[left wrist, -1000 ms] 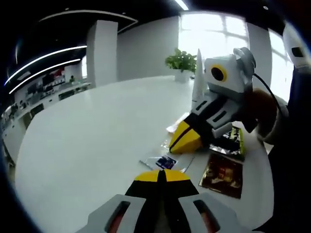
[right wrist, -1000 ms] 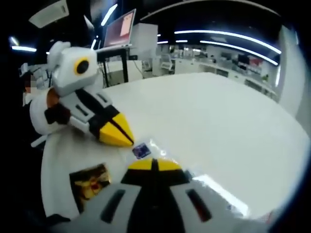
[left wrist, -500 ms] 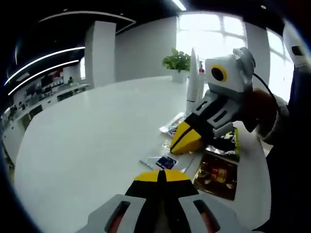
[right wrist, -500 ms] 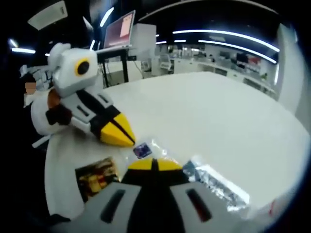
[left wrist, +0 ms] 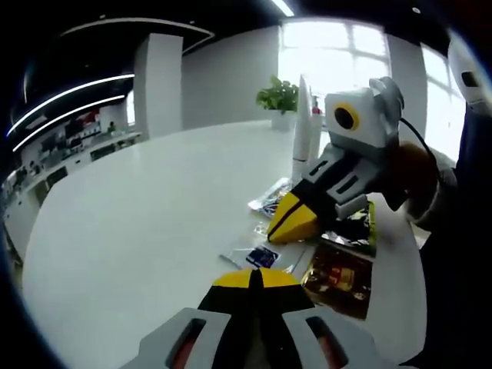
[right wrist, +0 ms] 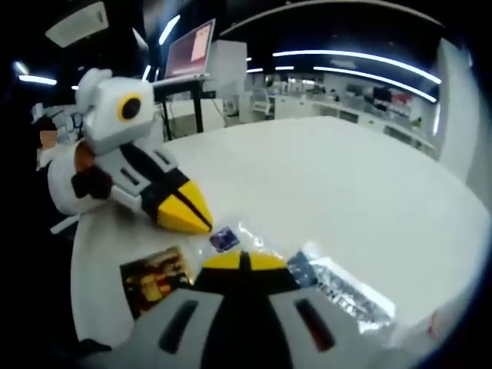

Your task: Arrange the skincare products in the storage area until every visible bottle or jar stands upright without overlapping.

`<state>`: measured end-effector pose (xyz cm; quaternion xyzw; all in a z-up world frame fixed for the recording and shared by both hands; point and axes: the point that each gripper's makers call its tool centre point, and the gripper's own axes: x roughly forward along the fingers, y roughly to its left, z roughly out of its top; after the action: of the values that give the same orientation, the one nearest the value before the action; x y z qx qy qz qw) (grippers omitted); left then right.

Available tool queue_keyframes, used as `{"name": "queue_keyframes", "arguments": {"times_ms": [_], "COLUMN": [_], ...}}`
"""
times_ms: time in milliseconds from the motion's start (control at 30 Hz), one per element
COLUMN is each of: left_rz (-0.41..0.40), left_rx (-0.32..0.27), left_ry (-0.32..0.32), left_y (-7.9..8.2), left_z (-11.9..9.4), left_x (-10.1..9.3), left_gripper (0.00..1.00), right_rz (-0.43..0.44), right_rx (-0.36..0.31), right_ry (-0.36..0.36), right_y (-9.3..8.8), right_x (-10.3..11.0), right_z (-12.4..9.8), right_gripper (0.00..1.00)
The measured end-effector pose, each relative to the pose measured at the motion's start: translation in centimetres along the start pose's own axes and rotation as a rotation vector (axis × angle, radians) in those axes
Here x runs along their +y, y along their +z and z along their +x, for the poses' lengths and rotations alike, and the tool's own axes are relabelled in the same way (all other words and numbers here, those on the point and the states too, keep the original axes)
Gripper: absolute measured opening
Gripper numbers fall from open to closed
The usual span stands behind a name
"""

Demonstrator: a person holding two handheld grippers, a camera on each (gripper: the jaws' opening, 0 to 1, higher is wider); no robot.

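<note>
Skincare sachets lie flat on the white table (left wrist: 138,231), clustered just ahead of both your grippers; I can't see a bottle or jar standing among them, apart from a tall white bottle (left wrist: 305,127) upright beyond the right gripper (left wrist: 290,219) in the left gripper view.

Your left gripper (left wrist: 256,278) has its jaws pressed together with nothing between them, tips hovering just short of a small blue sachet (left wrist: 264,256). A brown packet (left wrist: 338,278) lies to its right, and a clear foil sachet (left wrist: 269,200) sits further ahead, beside the right gripper's yellow tips.

Your right gripper (right wrist: 240,261) is closed and empty too. From it, the blue sachet (right wrist: 224,239) is just ahead of the tips, the brown packet (right wrist: 154,277) to the left, and a clear sachet (right wrist: 338,290) close on the right. The left gripper (right wrist: 183,209) points in from the left, tips down near the table (right wrist: 346,192).

Both grippers seem poised over the pile rather than committed to a piece. You'd need to open one before picking anything. These flat packs likely can't stand, so spreading them apart looks the realistic aim.
</note>
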<state>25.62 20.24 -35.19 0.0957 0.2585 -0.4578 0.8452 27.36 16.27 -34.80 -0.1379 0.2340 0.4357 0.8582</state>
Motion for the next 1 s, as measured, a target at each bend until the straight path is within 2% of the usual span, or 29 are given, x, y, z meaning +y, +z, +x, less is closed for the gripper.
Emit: {"name": "queue_keyframes", "arguments": {"times_ms": [200,267,367,467,600,733,933,1000], "left_rz": [-0.016,-0.015,-0.009,0.0,0.005,-0.008,-0.004,-0.004], "left_rx": [-0.005,-0.007,-0.016,-0.024,-0.022,-0.028,-0.031,-0.021], "left_ry": [-0.002,0.002,0.003,0.007,0.024,0.017,0.021,0.022], "left_y": [0.1,0.2,0.4,0.7,0.6,0.6,0.4,0.1], "left_z": [0.1,0.0,0.0,-0.2,-0.3,-0.4,-0.1,0.0], "left_x": [0.0,-0.1,-0.2,-0.3,0.0,-0.3,-0.5,-0.5], "left_gripper": [0.0,0.0,0.0,0.0,0.0,0.0,0.0,0.0], "right_rz": [0.007,-0.016,-0.011,-0.038,-0.072,-0.075,-0.058,-0.059], "right_rx": [0.002,0.004,-0.025,-0.066,-0.073,-0.059,0.002,-0.006], "right_ry": [-0.004,-0.008,0.007,-0.034,-0.042,-0.054,-0.043,-0.046], "right_y": [0.0,0.1,0.7,1.8,2.2,1.7,-0.2,-0.1], "right_x": [-0.1,0.0,0.5,0.1,0.3,0.1,0.2,0.2], "right_z": [-0.1,-0.1,-0.1,-0.4,-0.7,-0.9,-0.5,-0.5], "right_gripper": [0.0,0.0,0.0,0.0,0.0,0.0,0.0,0.0]}}
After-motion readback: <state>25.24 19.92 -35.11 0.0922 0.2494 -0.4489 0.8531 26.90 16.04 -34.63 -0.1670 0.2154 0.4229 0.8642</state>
